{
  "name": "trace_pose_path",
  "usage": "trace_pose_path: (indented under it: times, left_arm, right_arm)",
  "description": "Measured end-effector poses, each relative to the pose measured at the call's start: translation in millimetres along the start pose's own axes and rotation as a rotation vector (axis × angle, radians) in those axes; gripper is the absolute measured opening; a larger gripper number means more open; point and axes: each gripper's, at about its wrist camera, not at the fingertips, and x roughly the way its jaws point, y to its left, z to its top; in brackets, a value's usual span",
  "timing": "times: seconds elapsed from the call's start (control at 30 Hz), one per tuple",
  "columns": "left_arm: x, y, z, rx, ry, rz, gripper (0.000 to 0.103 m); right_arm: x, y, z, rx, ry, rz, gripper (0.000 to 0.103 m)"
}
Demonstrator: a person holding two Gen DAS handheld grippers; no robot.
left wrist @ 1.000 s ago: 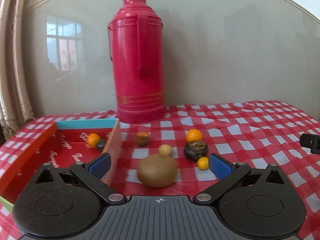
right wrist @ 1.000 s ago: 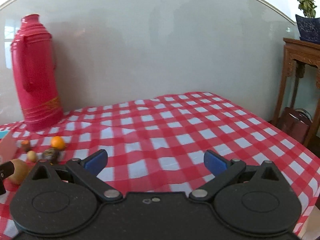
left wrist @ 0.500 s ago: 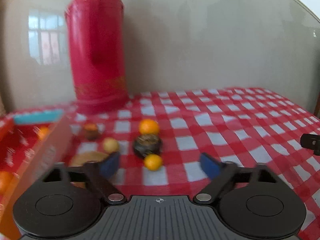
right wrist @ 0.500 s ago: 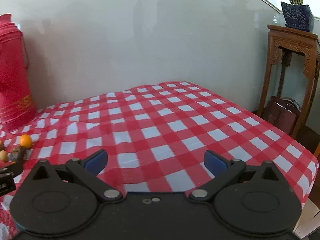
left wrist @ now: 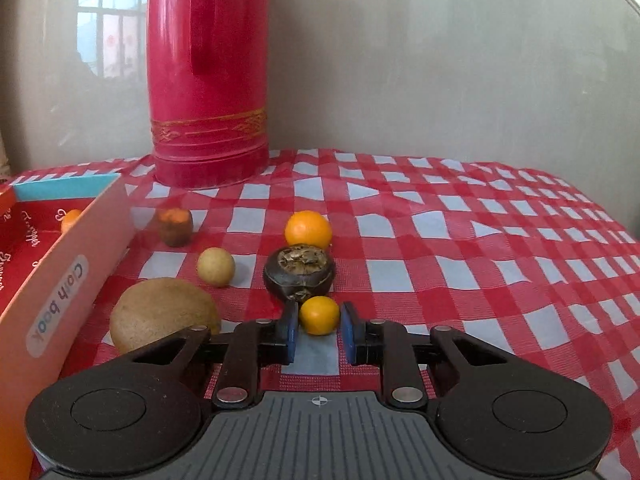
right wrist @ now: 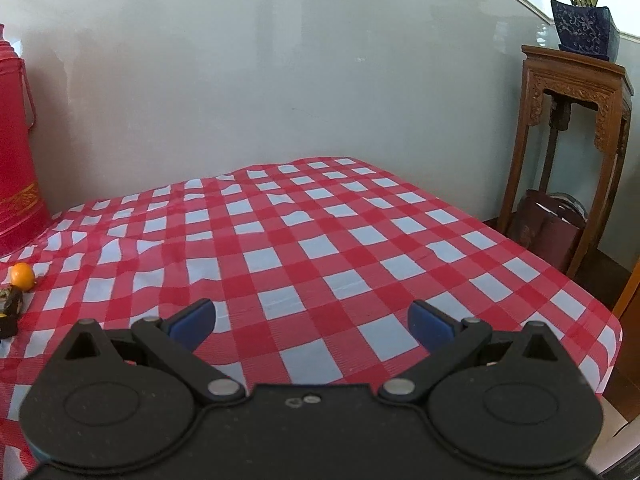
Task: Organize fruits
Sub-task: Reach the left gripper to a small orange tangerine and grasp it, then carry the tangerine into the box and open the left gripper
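In the left wrist view, my left gripper (left wrist: 319,322) has its blue pads nearly closed around a small orange kumquat (left wrist: 319,315) on the checked cloth; small gaps show on both sides. Behind it lie a dark mangosteen (left wrist: 299,272), an orange (left wrist: 308,229), a small yellow fruit (left wrist: 215,267), a brown kiwi (left wrist: 164,314) and a brown-orange fruit (left wrist: 175,227). An open cardboard box (left wrist: 60,280) stands at the left with an orange fruit (left wrist: 70,218) inside. My right gripper (right wrist: 312,322) is open and empty over bare cloth; the orange (right wrist: 22,276) shows far left.
A tall red thermos (left wrist: 206,72) stands at the back by the wall. The table's right edge (right wrist: 580,292) drops off near a wooden stand (right wrist: 568,152) with a potted plant (right wrist: 582,20).
My left gripper swung right, away from the kiwi, moved down to the kumquat and narrowed its jaws around it. My right gripper turned further right, staying open.
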Motion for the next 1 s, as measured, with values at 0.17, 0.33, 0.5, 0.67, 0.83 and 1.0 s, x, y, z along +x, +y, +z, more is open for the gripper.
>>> trace_pose_path:
  times: [0.17,0.33,0.5,0.67,0.83,1.0]
  left_arm:
    - [-19.9,1.5,2.2,0.016,-0.036,-0.018,0.023]
    - [-43.2,11.6,8.1,0.030,-0.074,-0.012,0.023]
    - [-62.6,23.5,8.6,0.041,-0.092,0.000,0.023]
    - [-79.8,47.5,11.1,0.035,-0.123,0.025,0.023]
    - [-89.8,84.8,13.9,0.003,-0.148,0.076,0.023]
    - [-96.9,136.2,13.3,-0.042,-0.144,0.153,0.023]
  right_arm:
    - [-5.2,10.6,3.4,-0.007,-0.003,0.026,0.097]
    - [-15.1,26.6,9.6,-0.002,-0.013,0.063,0.097]
    - [-26.2,46.5,14.9,0.001,-0.031,0.101,0.097]
    - [-37.1,71.3,17.6,-0.020,-0.043,0.144,0.097]
    - [-41.7,99.8,13.8,-0.055,-0.037,0.188,0.097]
    - [-45.3,124.7,8.3,-0.098,-0.023,0.256,0.097]
